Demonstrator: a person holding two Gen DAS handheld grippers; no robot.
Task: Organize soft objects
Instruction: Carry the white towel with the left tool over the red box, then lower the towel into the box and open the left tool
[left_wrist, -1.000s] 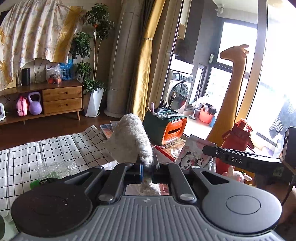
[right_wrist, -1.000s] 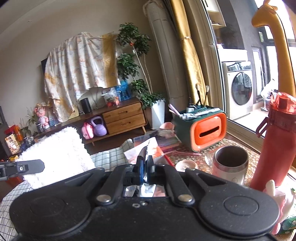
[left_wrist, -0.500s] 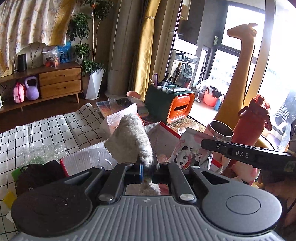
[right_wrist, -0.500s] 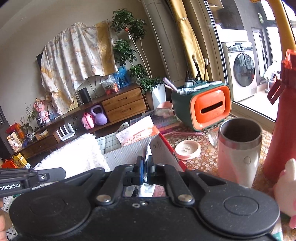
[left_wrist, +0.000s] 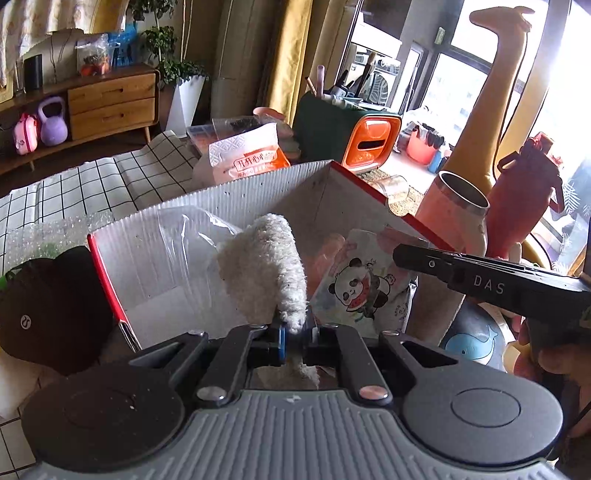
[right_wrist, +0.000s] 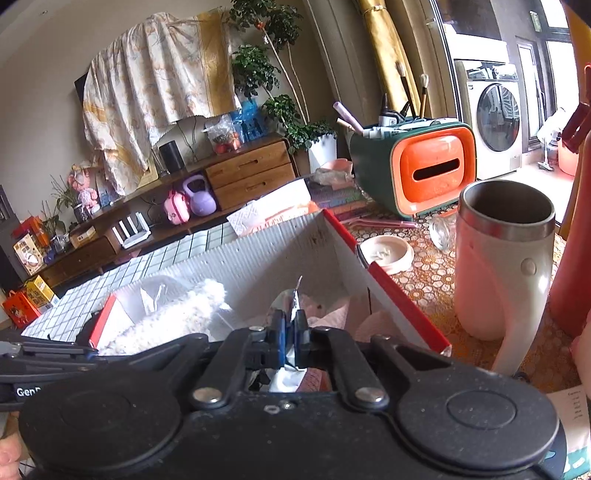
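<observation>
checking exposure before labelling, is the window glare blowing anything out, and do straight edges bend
Left wrist view: window at right blown out white, tall orange giraffe figure backlit. Right wrist view: more evenly lit, but the white corrugated box's red rim and white washing machine bow with fisheye distortion.

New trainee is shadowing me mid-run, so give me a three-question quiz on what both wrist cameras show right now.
1. True or false: the left gripper is shut on the fluffy white cloth.
2. Multiple choice: the white box with red edges contains A) a clear plastic bag, B) a kettlebell, C) a plant.
3. Fill in: the right gripper pinches a thin ___ packet.

Key: 1 true; 2 A; 3 silvery.
</observation>
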